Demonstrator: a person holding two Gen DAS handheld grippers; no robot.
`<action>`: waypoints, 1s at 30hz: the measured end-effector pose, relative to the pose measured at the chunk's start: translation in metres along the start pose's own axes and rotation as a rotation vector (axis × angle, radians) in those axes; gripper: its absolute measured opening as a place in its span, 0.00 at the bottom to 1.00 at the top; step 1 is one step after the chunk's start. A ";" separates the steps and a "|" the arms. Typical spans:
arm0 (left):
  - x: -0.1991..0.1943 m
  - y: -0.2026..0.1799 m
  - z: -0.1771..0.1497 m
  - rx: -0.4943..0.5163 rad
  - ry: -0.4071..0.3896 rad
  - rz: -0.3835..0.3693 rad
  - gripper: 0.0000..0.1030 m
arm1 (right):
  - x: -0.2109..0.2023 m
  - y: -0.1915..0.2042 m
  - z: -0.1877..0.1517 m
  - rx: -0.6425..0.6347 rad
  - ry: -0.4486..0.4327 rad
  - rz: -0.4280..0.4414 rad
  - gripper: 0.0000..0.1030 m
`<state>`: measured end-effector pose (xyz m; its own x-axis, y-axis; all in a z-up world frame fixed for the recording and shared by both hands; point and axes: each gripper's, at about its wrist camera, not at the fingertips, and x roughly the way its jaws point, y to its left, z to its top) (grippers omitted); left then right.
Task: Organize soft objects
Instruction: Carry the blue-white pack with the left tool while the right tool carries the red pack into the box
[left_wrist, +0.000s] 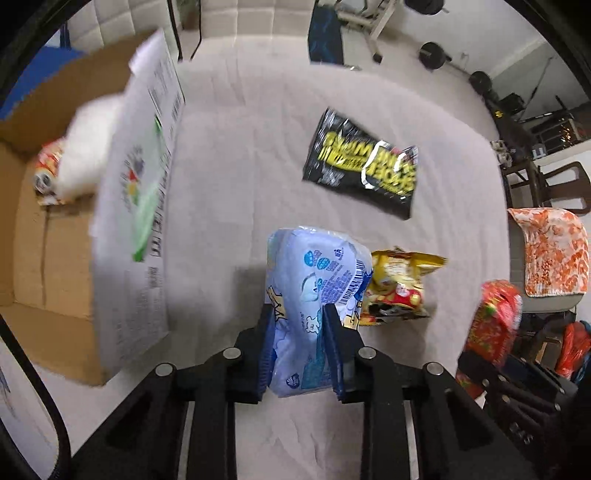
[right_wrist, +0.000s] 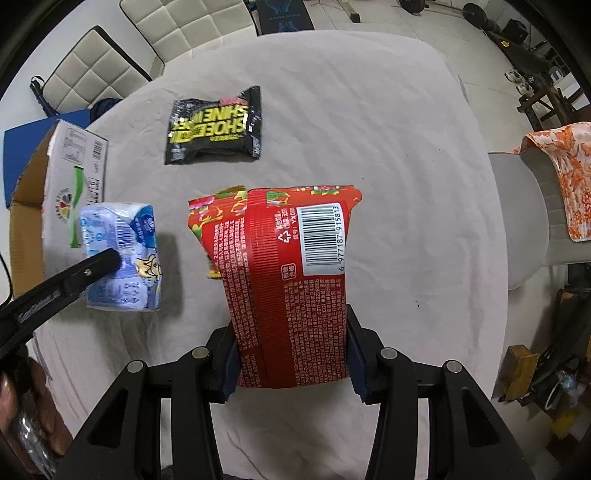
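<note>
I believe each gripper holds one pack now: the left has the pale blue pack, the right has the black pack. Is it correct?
Not quite. The right gripper holds the red pack, as the right wrist view shows; the black pack lies free on the table cloth. The left gripper does hold the pale blue pack.

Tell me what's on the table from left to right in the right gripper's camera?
Box → blue pack → black pack → red pack.
</note>
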<state>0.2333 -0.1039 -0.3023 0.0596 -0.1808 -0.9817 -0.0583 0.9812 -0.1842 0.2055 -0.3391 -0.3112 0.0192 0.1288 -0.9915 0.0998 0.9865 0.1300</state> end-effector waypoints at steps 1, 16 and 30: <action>-0.009 0.002 -0.002 0.008 -0.013 0.000 0.22 | -0.004 0.002 -0.001 -0.003 -0.006 0.006 0.48; -0.136 0.070 -0.009 -0.019 -0.225 0.004 0.22 | -0.076 0.121 -0.009 -0.128 -0.120 0.123 0.48; -0.163 0.240 0.027 -0.099 -0.252 0.100 0.22 | -0.041 0.304 0.001 -0.220 -0.072 0.138 0.48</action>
<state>0.2362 0.1630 -0.1855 0.2937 -0.0491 -0.9546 -0.1726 0.9795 -0.1035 0.2356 -0.0447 -0.2307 0.0888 0.2634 -0.9606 -0.1276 0.9595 0.2513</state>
